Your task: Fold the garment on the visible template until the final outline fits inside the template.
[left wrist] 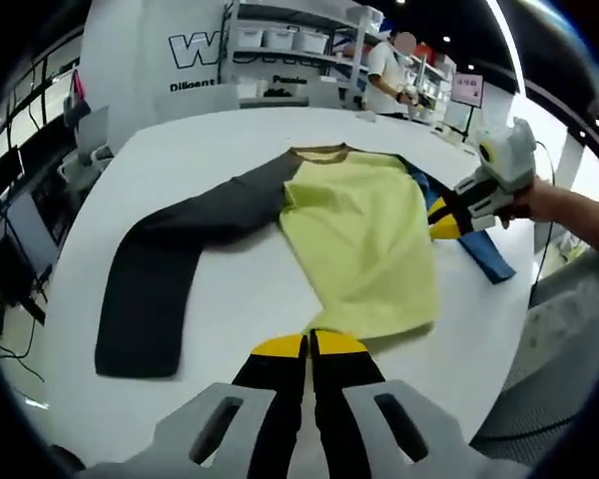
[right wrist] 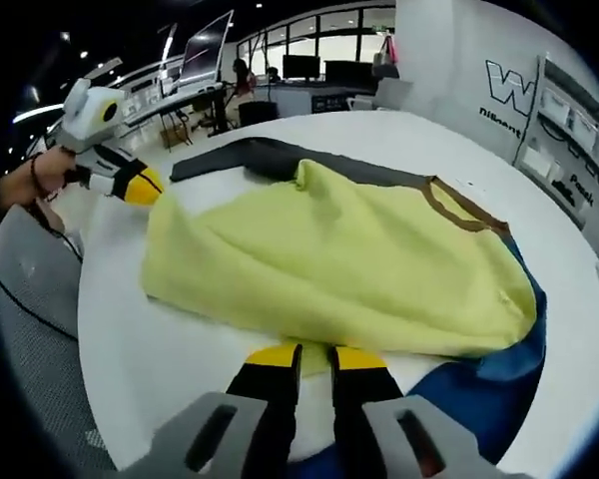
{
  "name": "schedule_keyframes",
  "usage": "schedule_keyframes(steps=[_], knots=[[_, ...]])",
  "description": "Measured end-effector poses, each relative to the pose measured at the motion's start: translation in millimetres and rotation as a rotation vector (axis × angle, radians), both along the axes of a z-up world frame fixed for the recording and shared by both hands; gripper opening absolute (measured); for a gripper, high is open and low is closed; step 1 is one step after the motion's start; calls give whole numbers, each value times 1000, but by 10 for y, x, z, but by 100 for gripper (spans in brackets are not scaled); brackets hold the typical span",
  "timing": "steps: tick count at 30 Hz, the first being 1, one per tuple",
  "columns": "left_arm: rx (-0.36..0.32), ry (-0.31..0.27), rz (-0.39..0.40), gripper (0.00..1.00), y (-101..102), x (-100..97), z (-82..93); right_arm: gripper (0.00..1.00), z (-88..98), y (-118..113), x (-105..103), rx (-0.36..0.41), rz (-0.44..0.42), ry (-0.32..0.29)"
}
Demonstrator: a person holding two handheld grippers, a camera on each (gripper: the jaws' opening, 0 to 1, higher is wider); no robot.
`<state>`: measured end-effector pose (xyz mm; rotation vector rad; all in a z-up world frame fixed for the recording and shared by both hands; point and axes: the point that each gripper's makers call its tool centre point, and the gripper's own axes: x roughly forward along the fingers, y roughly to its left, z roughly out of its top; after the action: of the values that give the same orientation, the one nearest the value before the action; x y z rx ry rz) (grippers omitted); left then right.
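A long-sleeved garment lies on the white table, with a yellow body [left wrist: 359, 235] [right wrist: 329, 264], a brown collar [left wrist: 319, 152] [right wrist: 464, 212] and a dark grey sleeve [left wrist: 170, 259] [right wrist: 270, 155] stretched out to one side. A blue template [left wrist: 484, 254] [right wrist: 479, 394] shows from under the body's far side. My left gripper [left wrist: 310, 345] [right wrist: 145, 186] is shut, with its yellow tips at the bottom hem; I cannot tell if cloth is pinched. My right gripper [right wrist: 315, 356] [left wrist: 442, 222] stands at the body's side edge over the template, its jaws a narrow gap apart.
The round white table [left wrist: 250, 299] [right wrist: 150, 349] drops off close behind both grippers. A person's hand and forearm [left wrist: 564, 205] hold the right gripper. Shelving with white bins [left wrist: 280, 45], desks with monitors [right wrist: 205, 50] and a standing person [left wrist: 384, 75] lie beyond the table.
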<state>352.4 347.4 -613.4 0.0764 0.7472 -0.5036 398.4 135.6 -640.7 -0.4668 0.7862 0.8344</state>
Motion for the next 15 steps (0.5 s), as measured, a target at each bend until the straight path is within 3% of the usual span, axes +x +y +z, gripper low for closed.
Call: schedule_keyframes(steps=[2,3,15], knots=[[1,0,0,0,1,3,0,1,-15,47,-43,-29,-7,41],[4,0,0,0,3,7,0,0,-11,28,-27,-79,9,22],[16,-12,11,0,45,30,47,0,-17,-11,-123,-134,5,28]])
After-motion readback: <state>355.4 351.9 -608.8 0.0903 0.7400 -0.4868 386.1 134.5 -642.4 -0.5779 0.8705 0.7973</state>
